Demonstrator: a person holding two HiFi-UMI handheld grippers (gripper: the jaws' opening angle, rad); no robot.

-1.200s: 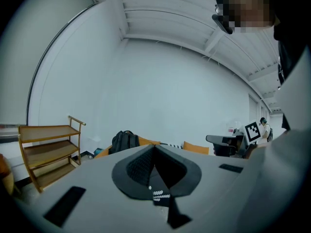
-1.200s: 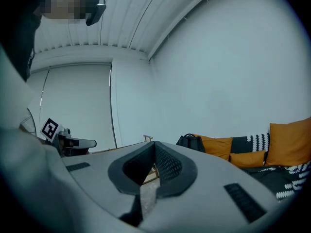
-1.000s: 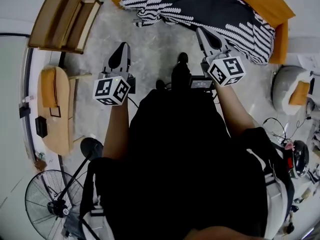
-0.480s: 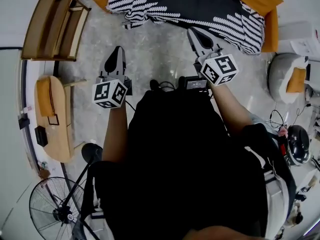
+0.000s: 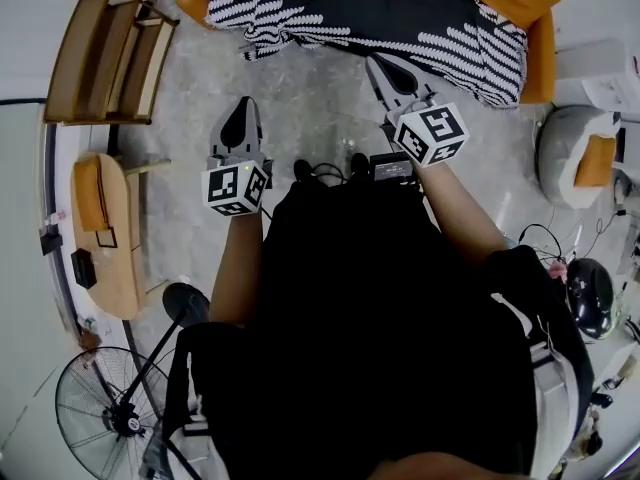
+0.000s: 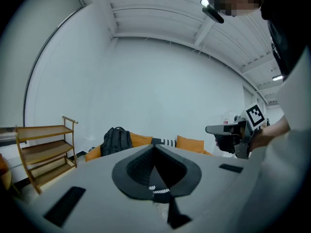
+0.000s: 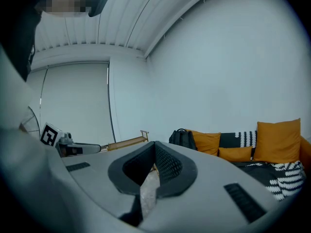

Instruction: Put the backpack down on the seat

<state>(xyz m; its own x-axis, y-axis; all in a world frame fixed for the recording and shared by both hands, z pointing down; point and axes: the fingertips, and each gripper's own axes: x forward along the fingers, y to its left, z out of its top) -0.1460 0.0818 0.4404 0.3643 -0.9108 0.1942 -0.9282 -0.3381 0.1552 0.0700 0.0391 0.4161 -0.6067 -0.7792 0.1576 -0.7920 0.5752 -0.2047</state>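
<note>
Head view: the left gripper and the right gripper are held out over the grey floor, short of the orange sofa along the top of the frame, which is draped with a black-and-white blanket. Left gripper view: its fingers are together on nothing. The black backpack stands upright, apparently on the sofa's left end, left of centre and well apart from them. Right gripper view: these fingers meet too, empty, and the backpack shows just right of centre beside an orange cushion. A likely risk is that reaching in with the fingers shut would shove the backpack over or off the seat edge. No brand or writing is legible, only the square markers on the grippers' cubes.
</note>
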